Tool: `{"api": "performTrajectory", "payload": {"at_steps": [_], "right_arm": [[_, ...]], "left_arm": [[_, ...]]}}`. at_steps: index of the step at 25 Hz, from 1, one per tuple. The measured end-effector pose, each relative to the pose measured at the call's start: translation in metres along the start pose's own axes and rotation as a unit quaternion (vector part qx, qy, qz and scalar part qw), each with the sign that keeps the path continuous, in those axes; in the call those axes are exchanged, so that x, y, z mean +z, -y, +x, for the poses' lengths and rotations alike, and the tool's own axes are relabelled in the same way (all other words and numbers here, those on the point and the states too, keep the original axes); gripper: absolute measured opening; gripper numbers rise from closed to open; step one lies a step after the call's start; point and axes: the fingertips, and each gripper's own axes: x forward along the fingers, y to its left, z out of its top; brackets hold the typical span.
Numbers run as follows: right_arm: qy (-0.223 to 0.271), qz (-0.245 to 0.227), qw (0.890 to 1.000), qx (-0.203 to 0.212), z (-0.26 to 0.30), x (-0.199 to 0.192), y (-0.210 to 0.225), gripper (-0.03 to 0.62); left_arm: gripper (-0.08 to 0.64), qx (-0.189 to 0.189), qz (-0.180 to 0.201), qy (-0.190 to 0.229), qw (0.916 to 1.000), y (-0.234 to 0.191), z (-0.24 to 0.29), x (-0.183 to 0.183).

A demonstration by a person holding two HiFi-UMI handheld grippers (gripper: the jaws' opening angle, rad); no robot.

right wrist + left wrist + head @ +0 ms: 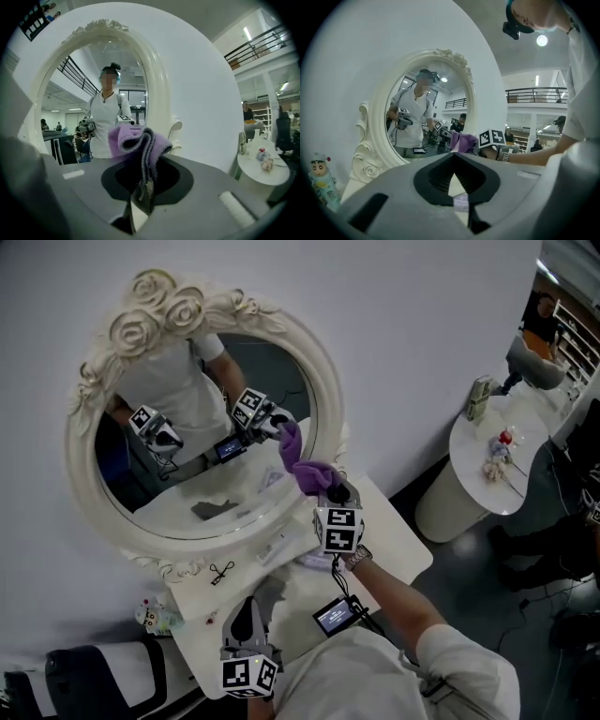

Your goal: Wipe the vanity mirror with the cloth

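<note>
An oval vanity mirror in a cream frame carved with roses stands on a white table against the wall. My right gripper is shut on a bunched purple cloth, which is held up at the lower right of the glass, close to the frame. The right gripper view shows the cloth pinched in the right gripper with the mirror just behind. My left gripper hangs low over the table's near edge, shut and empty. Its own view shows the mirror and the cloth ahead.
A small cartoon figurine stands at the table's left end, also seen beside the frame. A black clip lies below the mirror. A round white side table with small items stands to the right.
</note>
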Motion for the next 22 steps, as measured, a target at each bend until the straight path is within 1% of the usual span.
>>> {"api": "performTrajectory", "payload": {"at_steps": [2,4,8,11,15,18,20,22], "right_arm": [[0.008,0.008,1.0,-0.002,-0.02,0.006,0.008,0.054],[0.018,0.021,1.0,0.007,-0.044,0.01,0.015,0.054],[0.047,0.058,0.996,0.042,-0.105,0.019,0.028,0.054],[0.063,0.075,0.992,0.076,-0.151,0.024,0.027,0.054],[0.07,0.094,0.988,0.101,-0.207,0.023,0.028,0.053],[0.073,0.12,0.984,0.112,-0.241,0.022,0.03,0.053],[0.077,0.139,0.98,0.118,-0.259,0.024,0.031,0.052],[0.082,0.148,0.977,0.127,-0.273,0.023,0.03,0.052]], "left_arm": [[-0.002,-0.018,-0.001,-0.002,0.9998,0.005,0.002,-0.001],[-0.002,-0.038,-0.001,-0.005,0.9993,0.011,0.003,-0.003],[-0.002,-0.089,-0.004,-0.009,0.996,0.027,0.013,-0.009],[-0.002,-0.113,-0.004,-0.011,0.9935,0.038,0.013,-0.012],[-0.002,-0.144,-0.009,-0.015,0.9894,0.054,0.016,-0.018],[-0.002,-0.155,0.0,-0.018,0.9878,0.064,0.015,-0.02],[-0.002,-0.152,0.006,-0.016,0.9883,0.07,0.012,-0.02],[-0.002,-0.141,0.009,-0.012,0.9899,0.075,0.007,-0.02]]}}
